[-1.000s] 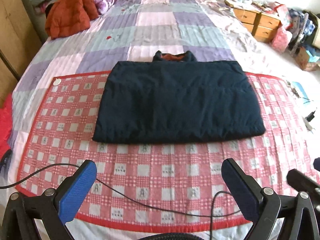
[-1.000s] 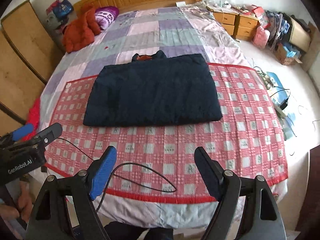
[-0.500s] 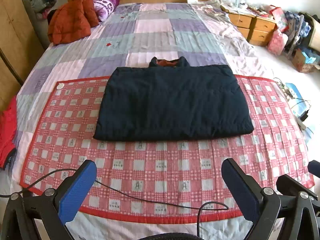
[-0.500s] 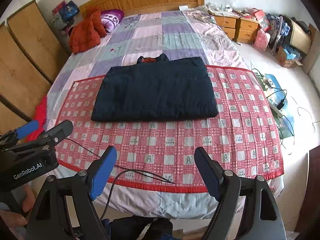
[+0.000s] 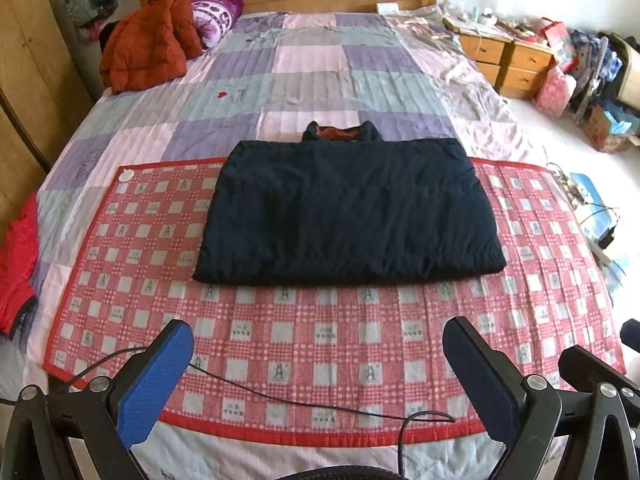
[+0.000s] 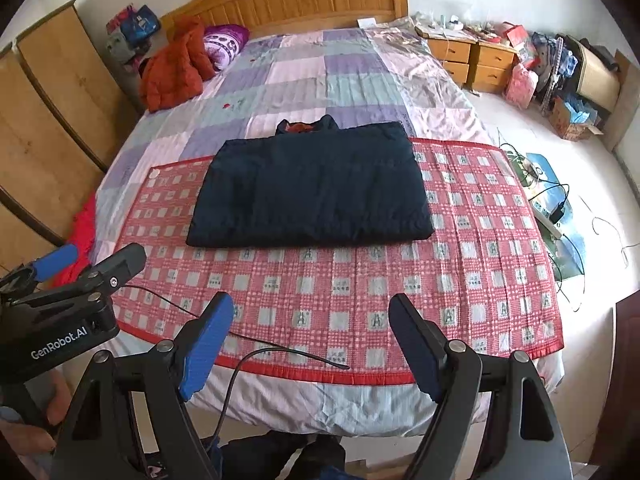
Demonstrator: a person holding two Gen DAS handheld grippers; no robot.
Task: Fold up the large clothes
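Note:
A dark navy padded jacket (image 5: 348, 212) lies folded into a flat rectangle on a red checked mat (image 5: 332, 352) on the bed, its collar with orange lining at the far edge. It also shows in the right wrist view (image 6: 310, 192). My left gripper (image 5: 316, 368) is open and empty, held back over the mat's near edge. My right gripper (image 6: 312, 340) is open and empty, above the bed's near edge. The left gripper (image 6: 94, 268) shows at the left of the right wrist view.
A black cable (image 5: 304, 400) trails over the mat's near edge. An orange-red jacket (image 5: 150, 40) and a purple pillow (image 5: 212, 14) lie by the headboard. A red garment (image 5: 18, 264) hangs off the left side. Wooden nightstands (image 5: 508, 62) and floor clutter stand right.
Both grippers have pulled back and up from the bed, so the folded jacket looks smaller and farther. The jacket has not moved. Both grippers stay open.

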